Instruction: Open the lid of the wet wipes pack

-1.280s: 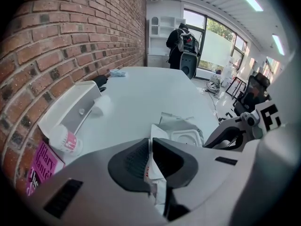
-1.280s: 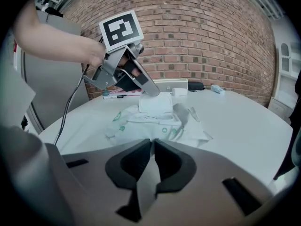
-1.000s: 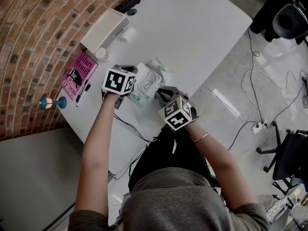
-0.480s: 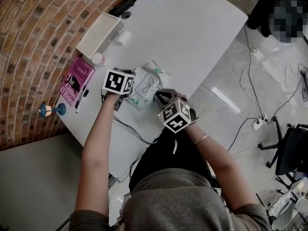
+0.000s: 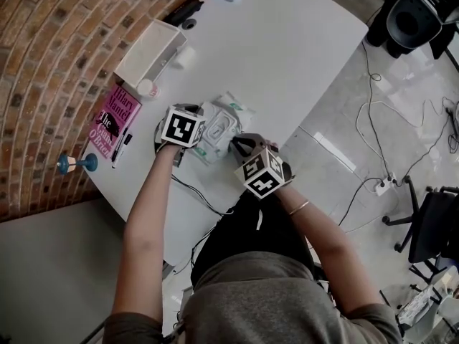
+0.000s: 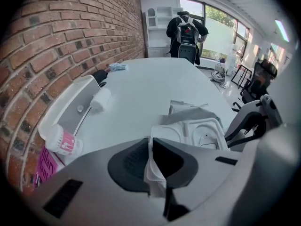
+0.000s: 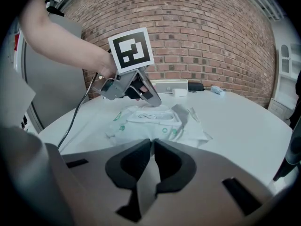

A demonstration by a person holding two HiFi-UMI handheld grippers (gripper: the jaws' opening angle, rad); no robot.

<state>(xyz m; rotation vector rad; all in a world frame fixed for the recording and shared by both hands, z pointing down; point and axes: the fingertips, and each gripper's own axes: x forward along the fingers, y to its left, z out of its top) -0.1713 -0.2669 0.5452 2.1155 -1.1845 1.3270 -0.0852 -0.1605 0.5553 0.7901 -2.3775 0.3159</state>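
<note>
The wet wipes pack [image 5: 221, 124] lies on the white table [image 5: 287, 56], a soft green-and-white pouch with a white plastic lid [image 6: 188, 132] on top. My left gripper [image 5: 199, 136] stands over the pack's left end. Its jaws have just been closing, and a white edge of the lid [image 6: 151, 164] is pinched between them. My right gripper [image 5: 234, 144] holds the near edge of the pack's film [image 7: 151, 166], shut on it. In the right gripper view the left gripper [image 7: 153, 101] tips down onto the far end of the pack [image 7: 155, 121].
A white tray [image 5: 147, 49] stands at the back left, with a pink-labelled bottle [image 5: 147, 88] and a white roll [image 5: 185, 56] beside it. A pink book [image 5: 113, 119] and a pen [image 5: 120, 149] lie left. A cable [image 5: 193, 192] trails over the table's near edge.
The left gripper has shifted slightly toward the pack and rolled a little. The right gripper has stayed where it was, still on the pack's edge.
</note>
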